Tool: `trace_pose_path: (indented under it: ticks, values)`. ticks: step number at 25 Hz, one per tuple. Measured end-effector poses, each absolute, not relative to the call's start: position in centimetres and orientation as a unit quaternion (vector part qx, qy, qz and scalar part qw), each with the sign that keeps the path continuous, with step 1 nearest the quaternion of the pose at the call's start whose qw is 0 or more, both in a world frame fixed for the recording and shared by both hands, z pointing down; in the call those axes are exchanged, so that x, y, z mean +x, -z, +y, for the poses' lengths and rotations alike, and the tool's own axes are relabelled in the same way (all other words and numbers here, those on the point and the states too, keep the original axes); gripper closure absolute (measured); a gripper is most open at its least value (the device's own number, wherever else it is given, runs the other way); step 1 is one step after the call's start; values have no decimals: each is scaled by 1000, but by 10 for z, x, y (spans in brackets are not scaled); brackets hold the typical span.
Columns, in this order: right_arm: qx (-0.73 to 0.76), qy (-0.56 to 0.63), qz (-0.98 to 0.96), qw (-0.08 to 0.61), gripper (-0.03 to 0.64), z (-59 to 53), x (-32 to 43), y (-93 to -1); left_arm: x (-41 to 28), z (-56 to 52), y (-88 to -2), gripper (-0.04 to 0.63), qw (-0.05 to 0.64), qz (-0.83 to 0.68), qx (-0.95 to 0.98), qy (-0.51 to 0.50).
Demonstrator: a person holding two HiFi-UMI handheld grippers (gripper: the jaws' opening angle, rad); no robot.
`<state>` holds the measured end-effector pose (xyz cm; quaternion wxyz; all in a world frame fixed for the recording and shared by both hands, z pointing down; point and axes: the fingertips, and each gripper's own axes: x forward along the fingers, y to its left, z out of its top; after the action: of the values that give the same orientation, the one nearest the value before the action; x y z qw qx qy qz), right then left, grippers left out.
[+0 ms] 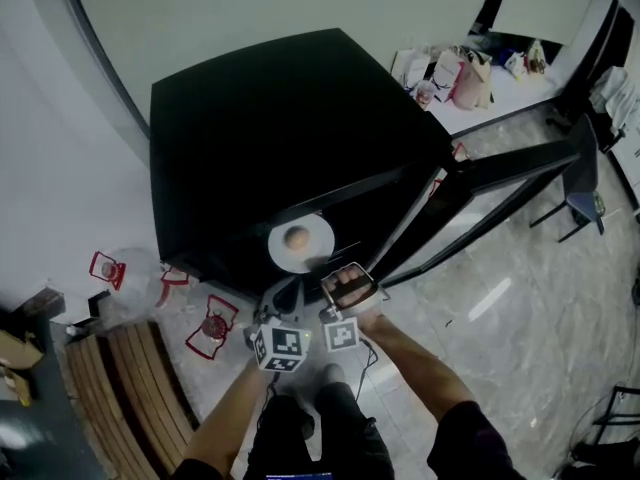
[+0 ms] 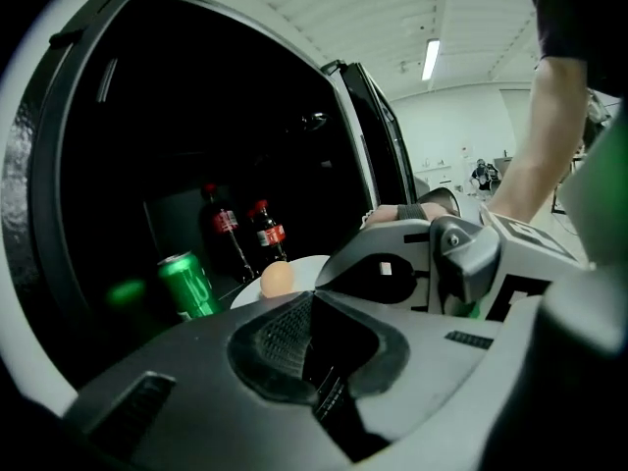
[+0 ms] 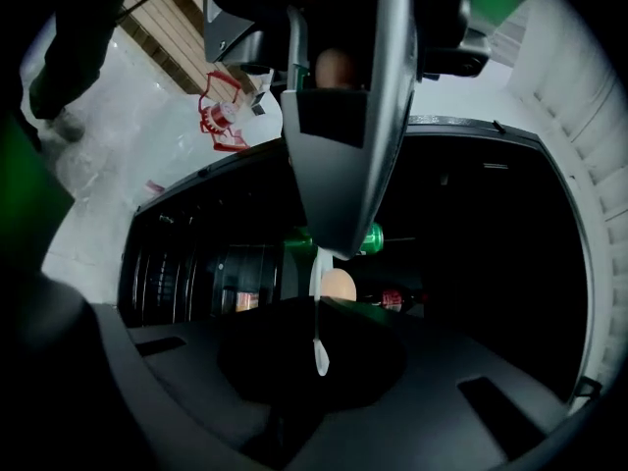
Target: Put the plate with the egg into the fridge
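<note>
Large black fridge (image 1: 260,118), glass door (image 1: 500,173) swung open to my right. Its far right corner is near the left end of the white desk's (image 1: 510,96) front edge, where bags are clustered.

Round white plate (image 1: 285,256): at the fridge's open front, held level. I cannot tell whether it rests on a shelf.

My right gripper (image 3: 319,307): jaws clamped on the plate's near rim.

My left gripper (image 2: 309,337): jaws closed together, nothing between them, just beside the right one.

Inside, beyond the plate: two dark cola bottles (image 2: 224,229), one green can (image 2: 188,285).

Pale brown egg (image 1: 296,237): on the plate (about mid-plate).
</note>
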<state>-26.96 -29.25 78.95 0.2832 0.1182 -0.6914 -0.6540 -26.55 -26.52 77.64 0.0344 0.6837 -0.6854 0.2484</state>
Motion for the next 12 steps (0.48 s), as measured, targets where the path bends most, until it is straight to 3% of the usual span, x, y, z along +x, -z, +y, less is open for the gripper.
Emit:
trace_pose_path:
  ticks: [12]
  values:
    - [94, 646, -706, 276, 594, -302, -283, -819, -265, -294, -827, 586, 72, -678, 677, -278]
